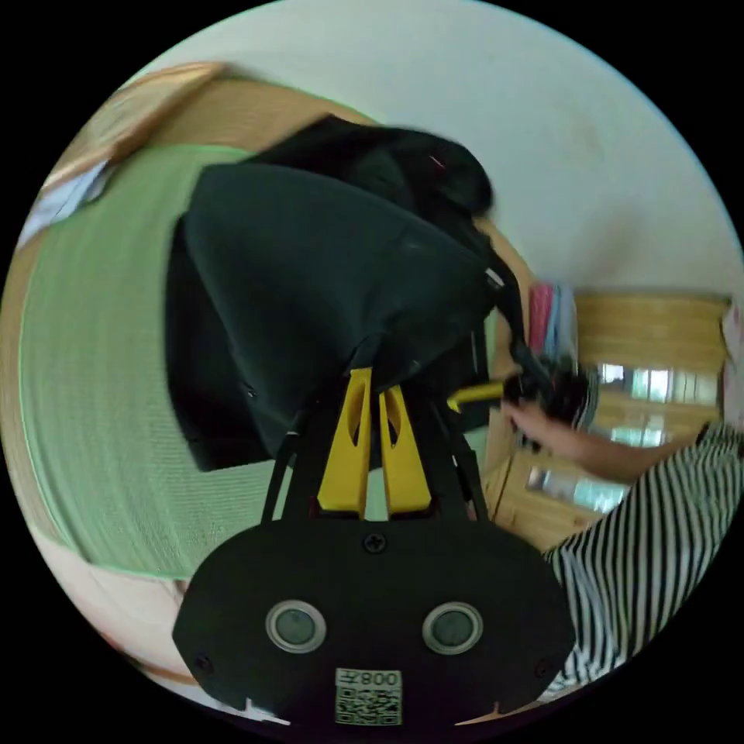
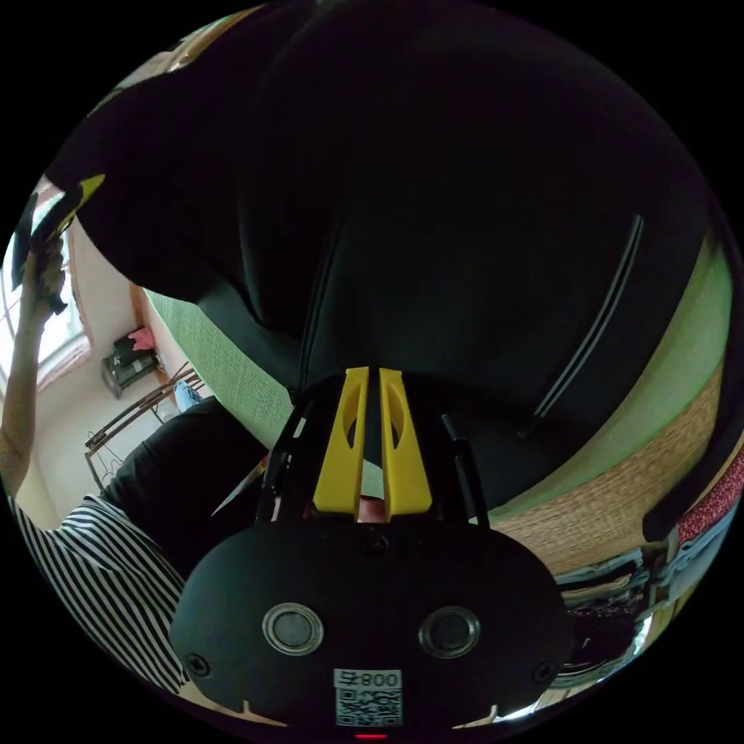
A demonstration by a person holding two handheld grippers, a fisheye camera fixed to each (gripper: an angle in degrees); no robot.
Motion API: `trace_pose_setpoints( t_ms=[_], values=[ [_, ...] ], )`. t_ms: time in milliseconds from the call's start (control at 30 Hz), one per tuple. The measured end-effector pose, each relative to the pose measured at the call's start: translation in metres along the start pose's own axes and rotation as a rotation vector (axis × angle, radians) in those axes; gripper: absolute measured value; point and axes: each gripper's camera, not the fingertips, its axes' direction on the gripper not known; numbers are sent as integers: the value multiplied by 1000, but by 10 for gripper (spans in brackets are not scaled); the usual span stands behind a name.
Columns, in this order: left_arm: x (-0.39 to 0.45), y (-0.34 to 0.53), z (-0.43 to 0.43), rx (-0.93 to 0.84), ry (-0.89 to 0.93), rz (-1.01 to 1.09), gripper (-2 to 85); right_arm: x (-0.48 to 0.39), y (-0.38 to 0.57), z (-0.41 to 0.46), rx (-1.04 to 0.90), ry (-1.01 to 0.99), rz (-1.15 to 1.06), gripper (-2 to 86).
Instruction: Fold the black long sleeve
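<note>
Left gripper (image 1: 373,380): yellow jaws nearly together, pinching an edge of the black long sleeve (image 1: 310,287); fabric hangs stretched ahead of the tips, above a green mat (image 1: 93,387). Right gripper (image 1: 473,397) sits off to its right side, held by a hand (image 1: 542,426), gripping the same garment. Right gripper (image 2: 370,376) in its own view: jaws closed on the black long sleeve (image 2: 434,232), cloth draped just ahead. Left gripper (image 2: 66,205) far up-left, striped sleeve (image 2: 93,558) beside the body
</note>
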Motion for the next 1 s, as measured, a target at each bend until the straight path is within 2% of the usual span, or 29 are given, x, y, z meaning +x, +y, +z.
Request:
trace_pose_setpoints(
  t_ms=[67,133,200,300,400,467,567,667,800,900,967,1000],
  values=[
    [49,0,47,-277,-3,234,11,4,-4,5,-12,-3,-10,31],
    [65,9,84,-456,-42,295,16,6,-10,10,-27,11,-25,29],
    [68,18,101,-526,0,280,25,7,-16,14,-40,19,-33,29],
    [57,20,78,-428,38,194,52,10,-23,20,-47,34,-55,26],
    [14,16,35,-249,-103,-25,92,15,-30,25,-37,35,-67,20],
    [-28,17,9,-139,-292,-248,117,20,-34,27,-37,20,-66,17],
    [-64,19,6,-137,-414,-432,120,28,-43,31,-44,-5,-55,14],
    [-71,16,31,-308,-418,-429,92,31,-51,34,-51,-1,-60,12],
    [-55,8,29,-370,-513,-322,64,39,-61,39,-59,-17,-56,10],
    [-40,-4,-13,-324,-707,-204,57,47,-68,41,-65,-50,-44,9],
    [-24,-13,-70,-189,-926,-139,56,50,-72,43,-66,-60,-41,8],
    [-20,-13,-84,-146,-971,-128,57,52,-74,44,-66,-61,-43,7]
  ],
)
